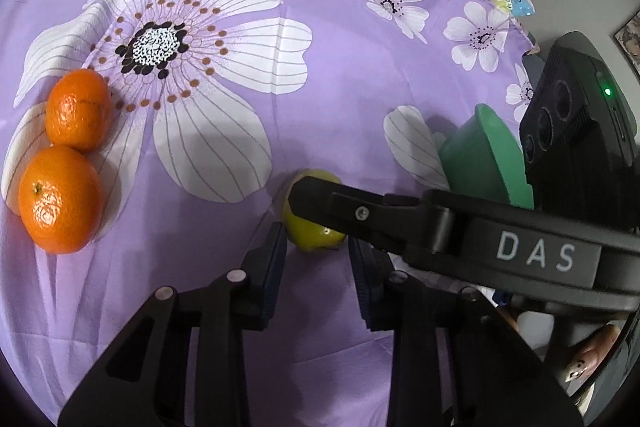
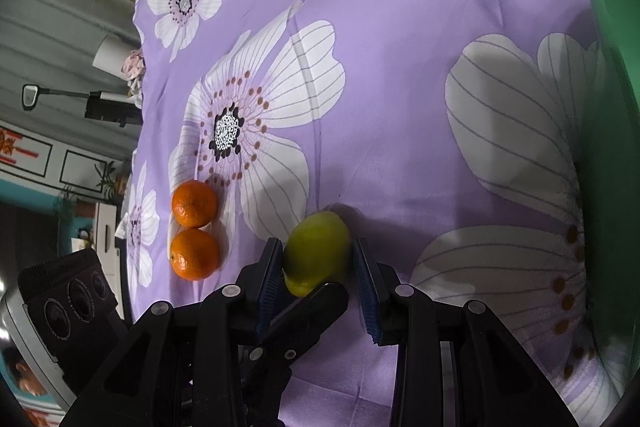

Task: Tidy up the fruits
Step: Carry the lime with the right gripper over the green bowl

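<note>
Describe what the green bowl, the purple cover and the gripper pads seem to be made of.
Green bowl: likely plastic, smooth, matte, evenly coloured. Purple cover: printed woven fabric, shown by creases and soft sheen. Pads: probably blue rubber, finely ribbed.

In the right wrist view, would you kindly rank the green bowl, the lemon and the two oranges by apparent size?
1. green bowl, cut off at the frame edge
2. lemon, nearest the camera, so possibly flattered
3. nearer orange and farther orange: too alike to rank
</note>
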`<state>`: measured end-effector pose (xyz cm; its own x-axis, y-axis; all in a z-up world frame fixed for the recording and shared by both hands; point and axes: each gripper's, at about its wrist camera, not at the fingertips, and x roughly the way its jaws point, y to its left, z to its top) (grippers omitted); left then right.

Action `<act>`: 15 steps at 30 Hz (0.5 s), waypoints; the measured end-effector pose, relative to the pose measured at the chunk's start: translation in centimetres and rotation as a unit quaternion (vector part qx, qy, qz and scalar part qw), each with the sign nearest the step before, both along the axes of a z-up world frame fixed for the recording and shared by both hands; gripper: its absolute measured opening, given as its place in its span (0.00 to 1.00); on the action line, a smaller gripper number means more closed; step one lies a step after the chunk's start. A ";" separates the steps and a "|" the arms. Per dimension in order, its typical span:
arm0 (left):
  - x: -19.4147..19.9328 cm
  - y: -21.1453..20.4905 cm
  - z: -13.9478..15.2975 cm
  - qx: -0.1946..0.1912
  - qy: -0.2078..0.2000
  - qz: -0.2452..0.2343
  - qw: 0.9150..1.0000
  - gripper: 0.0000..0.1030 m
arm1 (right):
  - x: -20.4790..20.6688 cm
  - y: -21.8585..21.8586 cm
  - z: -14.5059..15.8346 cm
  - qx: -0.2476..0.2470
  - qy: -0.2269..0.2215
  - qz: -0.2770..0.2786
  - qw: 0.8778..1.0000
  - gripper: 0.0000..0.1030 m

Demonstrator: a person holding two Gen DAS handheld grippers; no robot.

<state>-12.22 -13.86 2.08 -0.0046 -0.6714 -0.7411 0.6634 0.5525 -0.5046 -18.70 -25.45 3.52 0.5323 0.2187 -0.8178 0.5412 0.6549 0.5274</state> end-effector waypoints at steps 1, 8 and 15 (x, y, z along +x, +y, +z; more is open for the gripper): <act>-0.1 0.1 0.3 -0.002 -0.005 0.000 1.000 0.30 | 0.0 0.1 0.2 -0.002 -0.002 0.000 1.000 0.36; -1.2 0.9 3.3 -0.034 -0.050 0.003 0.998 0.30 | -1.0 0.6 3.3 -0.028 -0.047 0.001 0.999 0.36; -2.9 0.3 6.6 -0.069 -0.091 -0.005 0.993 0.30 | -2.7 0.8 7.3 -0.067 -0.095 -0.006 0.993 0.36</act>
<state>-15.08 -13.56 8.72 0.1150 -0.7666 -0.6317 0.7556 0.4803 -0.4453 -21.39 -24.63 10.80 0.6822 0.1068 -0.7233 0.4484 0.7203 0.5293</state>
